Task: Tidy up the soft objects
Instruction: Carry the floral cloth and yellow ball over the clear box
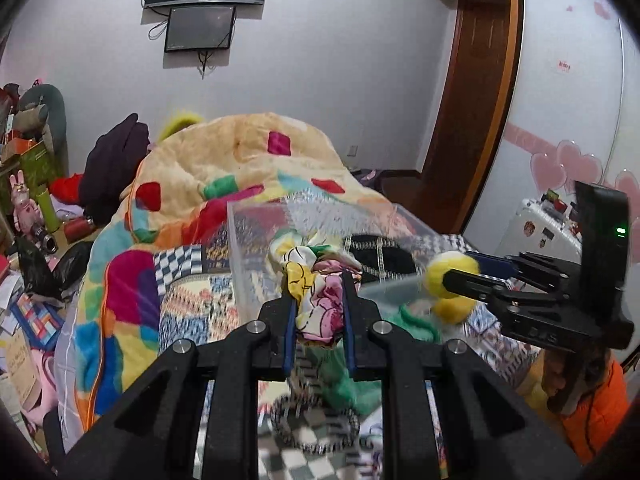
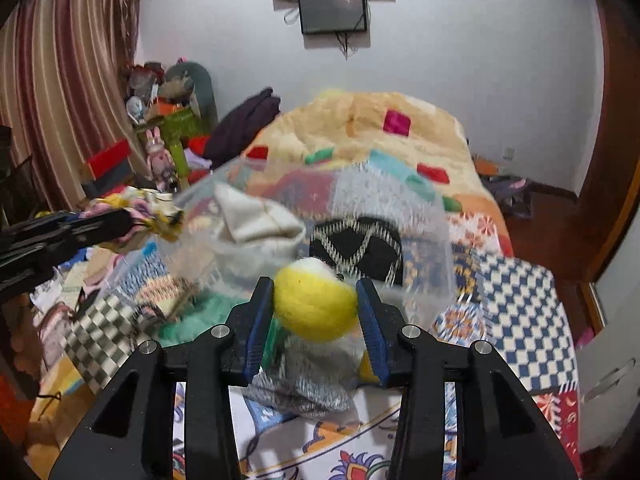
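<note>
Room: a bed [image 2: 520, 280] covered by patchwork bedding, a piled fleece blanket [image 1: 240, 160] at frame centre, two screens [image 1: 200, 28] mounted on the wall at the top.
Clear bin [image 1: 256, 248]: set on the bed, mid-frame; a black patterned garment [image 2: 356, 248] is seen inside.
Left claw [image 1: 319, 304]: clamped on a printed cloth [image 1: 316, 300], held at the bin's near edge.
Right claw [image 2: 316, 304]: clamped on a yellow plush ball [image 2: 316, 304], held just before the bin.

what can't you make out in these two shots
- Clear bin: its rim is smeared by motion blur in the right wrist view.
- Yellow plush: its lower part sits behind the right gripper fingers.
- Printed cloth: the left gripper covers its lower end in the left wrist view.
</note>
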